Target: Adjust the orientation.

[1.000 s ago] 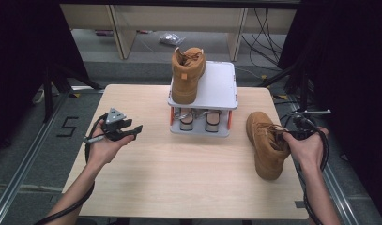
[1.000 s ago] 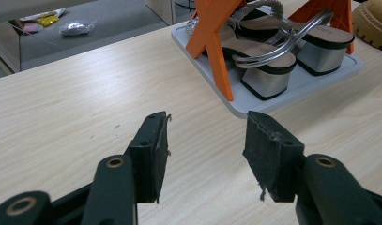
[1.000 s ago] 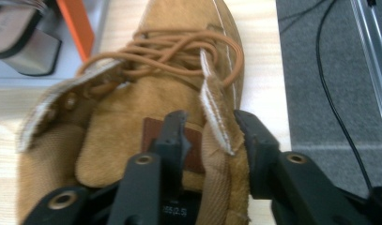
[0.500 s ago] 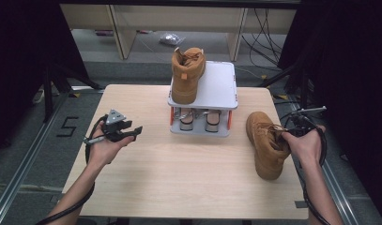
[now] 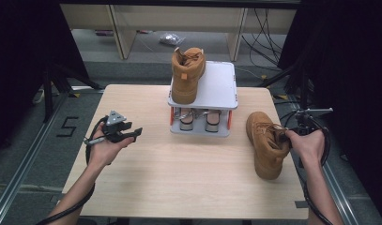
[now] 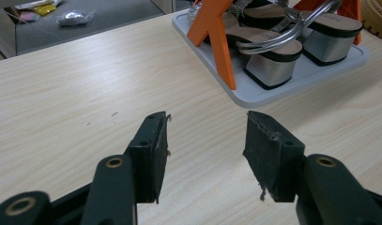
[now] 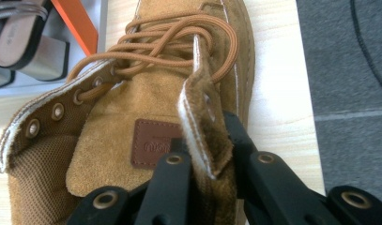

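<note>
While left tongs (image 6: pixel 205 154) stay wide, right tongs (image 7: pixel 212 173) just closed, pinching boot (image 5: pixel 266 143) collar.

Right gripper (image 5: pixel 292 136) fingers (image 7: pixel 170 187) half buried in boot (image 5: pixel 267 143) collar; sandals (image 6: pixel 273 42) cut off by frame edge

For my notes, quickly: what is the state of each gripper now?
Left gripper: open, holding nothing, above the table.
Right gripper: jaws have just been closing, shut on the collar flap of the tan boot.
</note>
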Motion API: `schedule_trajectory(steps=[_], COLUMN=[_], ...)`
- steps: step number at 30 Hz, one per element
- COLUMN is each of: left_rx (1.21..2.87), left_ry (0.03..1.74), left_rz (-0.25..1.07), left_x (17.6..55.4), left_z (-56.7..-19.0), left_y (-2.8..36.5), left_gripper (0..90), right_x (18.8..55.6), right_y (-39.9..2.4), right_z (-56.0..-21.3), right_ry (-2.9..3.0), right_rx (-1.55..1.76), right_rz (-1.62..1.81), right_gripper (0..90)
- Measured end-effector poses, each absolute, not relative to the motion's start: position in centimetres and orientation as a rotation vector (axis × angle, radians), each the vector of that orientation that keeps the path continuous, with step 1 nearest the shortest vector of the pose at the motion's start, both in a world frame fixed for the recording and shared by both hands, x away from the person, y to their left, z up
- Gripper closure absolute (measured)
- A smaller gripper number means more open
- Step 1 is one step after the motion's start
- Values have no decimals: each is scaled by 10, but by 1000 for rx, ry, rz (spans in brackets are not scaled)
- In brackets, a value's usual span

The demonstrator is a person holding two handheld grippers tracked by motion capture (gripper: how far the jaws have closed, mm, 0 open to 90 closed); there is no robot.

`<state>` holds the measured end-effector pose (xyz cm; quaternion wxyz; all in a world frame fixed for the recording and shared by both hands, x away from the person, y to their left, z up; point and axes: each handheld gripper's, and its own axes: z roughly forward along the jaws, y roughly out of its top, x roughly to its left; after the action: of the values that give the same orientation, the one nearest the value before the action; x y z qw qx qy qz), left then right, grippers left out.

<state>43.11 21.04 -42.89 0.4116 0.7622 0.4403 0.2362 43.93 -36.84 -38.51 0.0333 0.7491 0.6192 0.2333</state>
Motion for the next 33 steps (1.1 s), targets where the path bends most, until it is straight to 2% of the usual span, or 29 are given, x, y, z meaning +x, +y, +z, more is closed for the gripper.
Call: schedule_trajectory(steps=[6,8,11,14,19,22,33], left_rx=[1914,1912,1892,1889,1920,1897,1889], left_ry=[1111,1116,1120,1121,1113,1120,1118], left_rz=[597,596,592,593,600,593,593], left_x=[431,431,431,431,431,431,432], left_z=[-430,-430,-431,-431,-431,-432,-431], left_y=[212,212,211,211,212,210,212], left_gripper=[486,485,485,485,485,485,484], right_x=[439,439,438,437,437,438,445], right_y=[-375,-373,-379,-378,-384,-381,-381], right_z=[-387,-384,-387,-385,-385,-380,-364], right_ry=[1892,1832,1854,1784,1821,1749,1730], right_rx=[2301,2403,2333,2436,2347,2437,2392], right_rz=[798,814,859,906,935,965,1003], right_gripper=[841,843,844,845,845,846,846])
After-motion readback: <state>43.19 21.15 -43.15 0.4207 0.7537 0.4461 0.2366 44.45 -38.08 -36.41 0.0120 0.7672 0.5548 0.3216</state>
